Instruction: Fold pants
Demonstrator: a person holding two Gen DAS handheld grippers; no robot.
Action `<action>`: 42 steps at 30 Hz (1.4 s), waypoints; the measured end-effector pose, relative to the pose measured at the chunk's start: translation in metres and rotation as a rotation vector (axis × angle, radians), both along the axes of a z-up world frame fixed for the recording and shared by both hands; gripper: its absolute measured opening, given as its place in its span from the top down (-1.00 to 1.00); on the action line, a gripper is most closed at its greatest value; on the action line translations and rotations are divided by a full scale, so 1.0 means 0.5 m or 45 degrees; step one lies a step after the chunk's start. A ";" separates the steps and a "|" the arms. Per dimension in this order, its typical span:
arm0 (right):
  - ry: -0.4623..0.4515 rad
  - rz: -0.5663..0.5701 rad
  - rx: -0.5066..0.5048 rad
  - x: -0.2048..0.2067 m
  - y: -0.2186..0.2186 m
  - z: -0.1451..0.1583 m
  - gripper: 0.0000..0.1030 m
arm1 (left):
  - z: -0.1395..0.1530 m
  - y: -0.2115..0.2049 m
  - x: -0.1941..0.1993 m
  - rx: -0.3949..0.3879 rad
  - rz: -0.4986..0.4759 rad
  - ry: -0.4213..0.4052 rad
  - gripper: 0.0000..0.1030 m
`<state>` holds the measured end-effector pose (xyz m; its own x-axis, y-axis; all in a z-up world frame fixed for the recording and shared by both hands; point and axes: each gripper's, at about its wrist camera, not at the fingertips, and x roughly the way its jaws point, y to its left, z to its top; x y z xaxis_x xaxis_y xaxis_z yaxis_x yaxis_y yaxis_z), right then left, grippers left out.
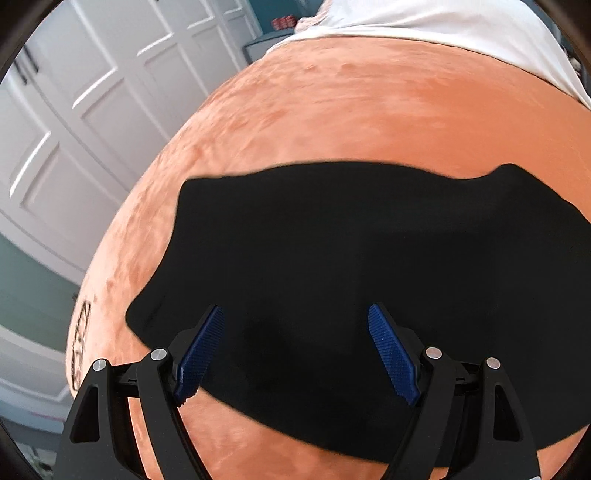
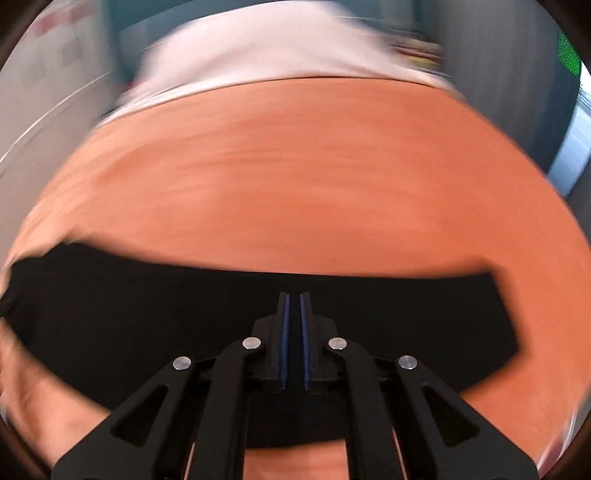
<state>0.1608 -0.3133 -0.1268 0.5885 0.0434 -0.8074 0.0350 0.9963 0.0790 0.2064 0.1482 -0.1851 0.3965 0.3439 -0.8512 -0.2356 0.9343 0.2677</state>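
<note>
A: Left gripper [image 1: 295, 354] tilted steeply down, jaws spread wide, nothing between the blue pads [image 1: 201, 354]. Black print on the orange blanket's [image 1: 332, 110] edge to its left, unreadable.

B: And the pants [image 1: 369, 258]?

A: Black, flat on the blanket, right under and ahead of it.

B: Right gripper [image 2: 294, 339]: jaws almost together, only a slit, nothing visibly pinched. Blurred view. Pants [image 2: 147, 314] spread beneath and to both sides.

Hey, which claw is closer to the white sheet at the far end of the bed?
Cannot tell: no view shows both. Each claw, left open and right nearly shut, is over the black pants, with orange blanket between it and the white sheet.
</note>
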 end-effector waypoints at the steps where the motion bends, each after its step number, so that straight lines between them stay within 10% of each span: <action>1: 0.012 0.130 0.050 0.023 0.092 0.001 0.88 | -0.004 0.012 -0.003 0.001 0.018 0.008 -0.52; 6: 0.125 0.547 0.186 0.135 0.461 -0.052 0.88 | -0.022 0.077 -0.025 -0.012 0.086 0.015 -0.52; 11: 0.183 0.598 0.127 0.257 0.628 -0.117 1.00 | -0.035 0.121 -0.015 -0.082 0.088 -0.006 -0.67; 15: 0.207 0.395 0.265 0.355 0.571 -0.115 0.95 | -0.044 0.121 -0.001 -0.045 0.045 -0.044 -0.68; 21: 0.224 0.631 0.156 0.299 0.660 -0.104 0.93 | -0.050 0.122 0.019 -0.035 0.042 -0.073 -0.73; 27: 0.154 0.484 0.280 0.329 0.671 -0.080 0.88 | -0.043 0.139 0.029 -0.069 0.031 -0.058 -0.80; 32: 0.216 0.612 0.074 0.323 0.766 -0.124 0.95 | -0.047 0.139 0.048 -0.033 0.035 -0.053 -0.88; 38: 0.100 0.522 0.234 0.251 0.695 -0.048 0.88 | -0.036 0.152 0.056 -0.056 0.031 -0.048 -0.88; 42: 0.210 0.380 0.124 0.240 0.584 -0.134 1.00 | -0.042 0.153 0.065 -0.050 0.049 -0.033 -0.90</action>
<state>0.2810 -0.0211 -0.1938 0.3999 0.2752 -0.8743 -0.2367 0.9525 0.1916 0.2392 0.2246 -0.2062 0.4056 0.3258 -0.8540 -0.2776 0.9341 0.2245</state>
